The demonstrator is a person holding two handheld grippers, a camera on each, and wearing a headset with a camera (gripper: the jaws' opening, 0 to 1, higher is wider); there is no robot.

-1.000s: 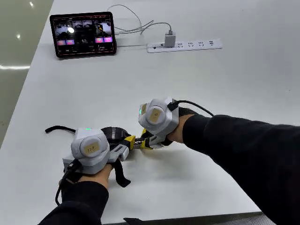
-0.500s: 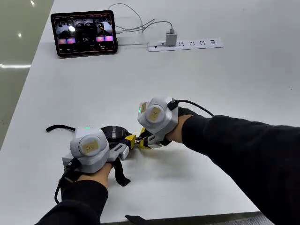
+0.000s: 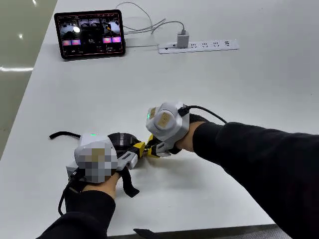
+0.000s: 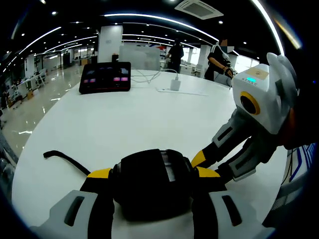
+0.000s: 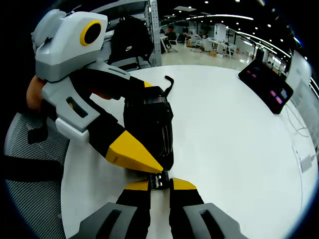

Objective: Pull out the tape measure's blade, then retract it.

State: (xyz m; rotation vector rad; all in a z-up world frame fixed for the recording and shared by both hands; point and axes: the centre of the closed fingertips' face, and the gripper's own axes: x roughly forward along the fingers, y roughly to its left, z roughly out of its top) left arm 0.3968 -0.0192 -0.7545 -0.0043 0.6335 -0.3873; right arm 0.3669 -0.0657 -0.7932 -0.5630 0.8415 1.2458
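Observation:
The black tape measure (image 4: 154, 181) lies on the white table, clamped between the yellow-tipped jaws of my left gripper (image 4: 153, 174). In the head view the case (image 3: 121, 141) sits at the near left, with its black strap (image 3: 62, 135) trailing left. My right gripper (image 5: 159, 185) comes in from the right and is shut on the metal blade tip (image 5: 158, 180) right at the case's mouth. Almost no blade is out. In the head view the two grippers meet at the yellow tips (image 3: 143, 148).
A tablet (image 3: 89, 35) stands at the far left of the table (image 3: 239, 89). A white power strip (image 3: 199, 47) with a charger and cables lies at the far middle. The table's left edge drops to the floor. People stand in the far background.

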